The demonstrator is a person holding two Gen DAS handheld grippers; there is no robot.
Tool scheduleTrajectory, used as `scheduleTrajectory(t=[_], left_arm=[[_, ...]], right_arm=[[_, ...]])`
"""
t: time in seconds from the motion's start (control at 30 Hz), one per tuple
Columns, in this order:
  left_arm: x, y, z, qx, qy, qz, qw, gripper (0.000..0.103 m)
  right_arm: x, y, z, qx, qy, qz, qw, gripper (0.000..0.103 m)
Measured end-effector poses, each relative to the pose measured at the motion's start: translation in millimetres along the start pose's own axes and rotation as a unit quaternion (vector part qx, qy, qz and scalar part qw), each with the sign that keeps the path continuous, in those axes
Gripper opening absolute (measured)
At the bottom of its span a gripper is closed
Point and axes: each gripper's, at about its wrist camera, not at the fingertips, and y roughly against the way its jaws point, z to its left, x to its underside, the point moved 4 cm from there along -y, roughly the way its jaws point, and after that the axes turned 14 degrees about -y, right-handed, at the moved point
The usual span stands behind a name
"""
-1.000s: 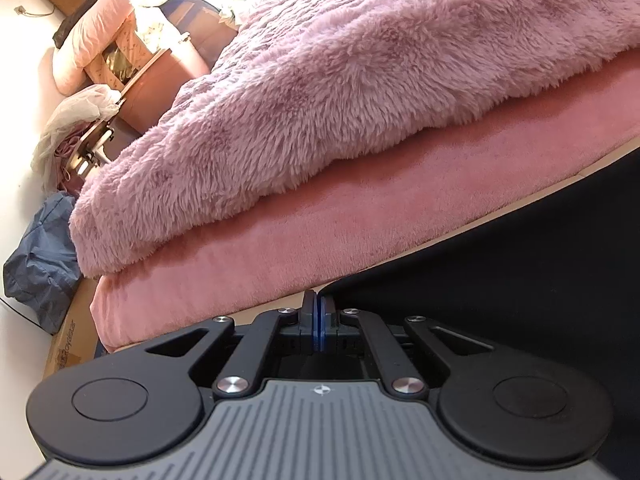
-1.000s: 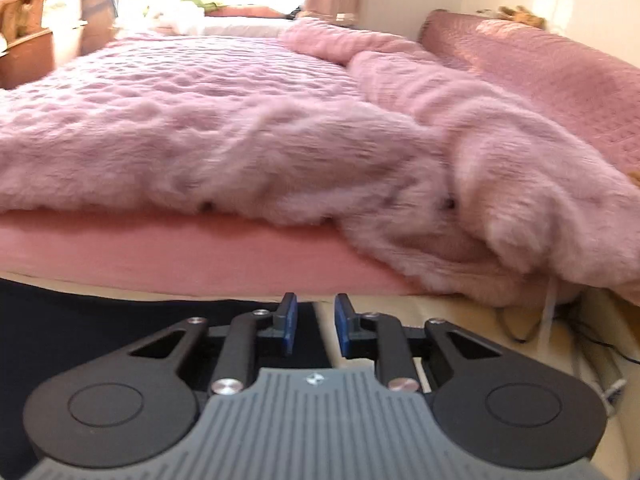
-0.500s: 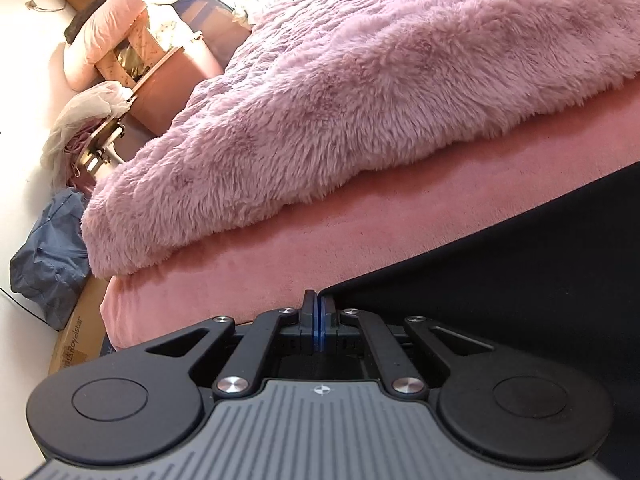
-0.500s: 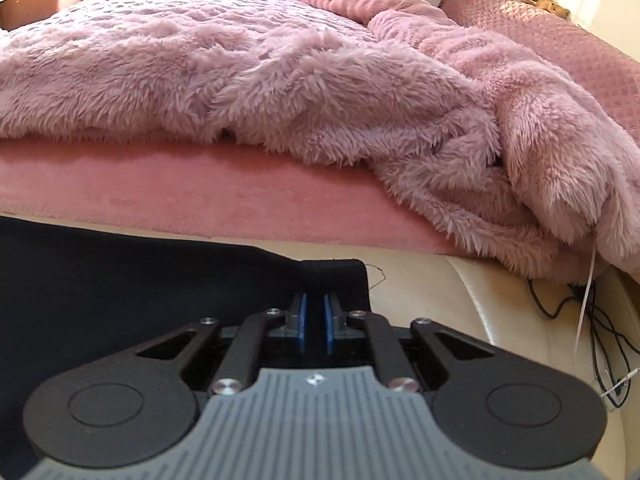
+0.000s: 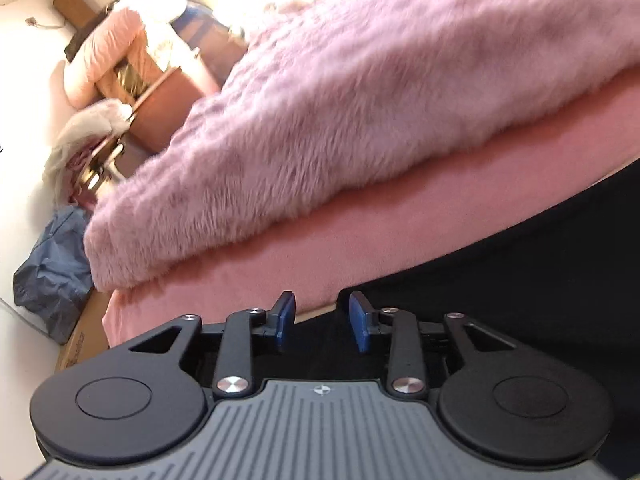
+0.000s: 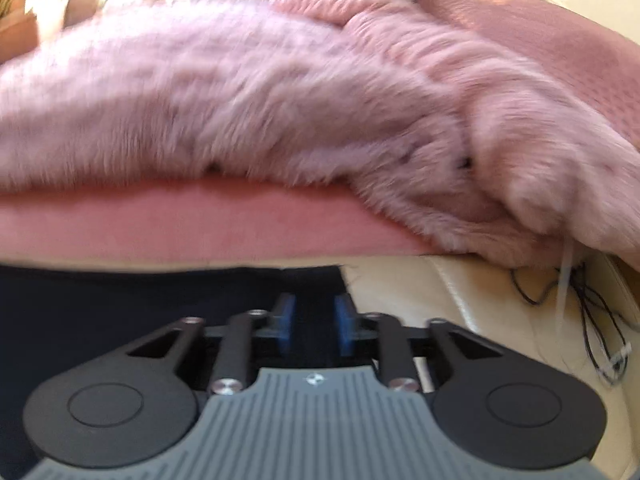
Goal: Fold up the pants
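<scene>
The black pants (image 5: pixel 520 280) lie flat on a cream surface at the foot of a pink bed. In the left wrist view they fill the right side, and their near corner runs under my left gripper (image 5: pixel 322 317). Its jaws are opening, the blue pads (image 5: pixel 286 316) standing apart and off the cloth. In the right wrist view the pants (image 6: pixel 120 304) cover the lower left and end at an edge just past my right gripper (image 6: pixel 315 322). Its jaws are opening too, with dark cloth below the gap and not pinched.
A fluffy pink blanket (image 5: pixel 380 100) lies on a pink sheet (image 6: pixel 200 224) just beyond the pants. Bare cream padding (image 6: pixel 404 292) and loose black cables (image 6: pixel 592 320) are at the right. A blue bag (image 5: pixel 52 268), a cardboard box and wooden furniture (image 5: pixel 160 112) stand left of the bed.
Half a second ago both grippers were shut on the pants' far edge. Now both sets of jaws stand apart and the cloth lies loose. Both views have shifted slightly and are blurred.
</scene>
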Motion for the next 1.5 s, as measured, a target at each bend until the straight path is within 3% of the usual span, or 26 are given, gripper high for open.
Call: scheduleTrajectory(t=[0.1,0.17,0.23,0.37,0.5,0.57,0.63,0.7,0.8,0.9,1.2,1.3,1.37,1.4,1.5], left_arm=[[-1.6,31.6,-11.6,0.053,0.019,-0.023,0.9981,0.038],[0.4,47.5,-24.5,0.098,0.043,-0.029,0.9938,0.032],[3.0,59.2,-39.3,0.131,0.055,-0.033,0.9893,0.026],[9.5,73.0,-71.9,0.161,0.049,-0.031,0.9853,0.019],[17.8,73.1,-90.7,0.169,0.046,-0.01,0.9844,0.014],[23.1,70.1,-93.4,0.171,0.051,0.004,0.984,0.01],[26.6,74.2,-96.6,0.16,0.039,0.001,0.9864,0.007],[27.3,78.1,-99.2,0.157,0.037,0.008,0.9869,0.0],[32.1,84.1,-101.7,0.157,0.052,0.017,0.9861,0.0],[34.1,95.3,-106.7,0.184,0.06,0.013,0.981,0.0],[36.4,165.3,-163.4,0.324,0.066,-0.019,0.9434,0.0],[35.7,176.7,-171.0,0.322,0.058,-0.03,0.9445,0.001],[38.9,181.2,-166.7,0.323,0.059,-0.035,0.9439,0.015],[40.5,183.1,-160.3,0.323,0.065,-0.042,0.9433,0.016],[50.5,196.6,-136.9,0.3,0.07,-0.061,0.9493,0.026]], right_arm=[[7.3,35.6,-30.4,-0.014,-0.078,-0.007,0.997,0.04],[20.9,53.5,-54.5,-0.025,-0.153,0.004,0.988,0.046],[38.7,66.7,-76.0,-0.035,-0.225,0.017,0.973,0.047],[75.3,72.0,-105.9,-0.044,-0.343,0.036,0.938,0.049],[100.4,57.3,-108.8,-0.073,-0.438,0.059,0.894,0.048],[102.4,57.0,-104.2,-0.081,-0.447,0.042,0.89,0.048],[102.2,52.8,-95.9,-0.078,-0.445,0.036,0.892,0.047],[102.7,51.5,-92.7,-0.06,-0.439,0.024,0.896,0.029],[99.9,52.6,-92.3,-0.039,-0.429,0.014,0.902,0.012],[99.1,62.5,-98.7,-0.022,-0.405,0.012,0.914,0.005],[93.0,91.3,-182.5,0.112,-0.329,0.009,0.938,0.006],[86.4,98.3,-201.3,0.141,-0.303,0.007,0.943,0.012],[83.4,106.4,-203.6,0.141,-0.292,-0.001,0.946,0.022],[81.5,111.9,-202.8,0.143,-0.283,-0.008,0.948,0.032],[74.3,125.8,-185.8,0.139,-0.243,-0.028,0.96,0.038]])
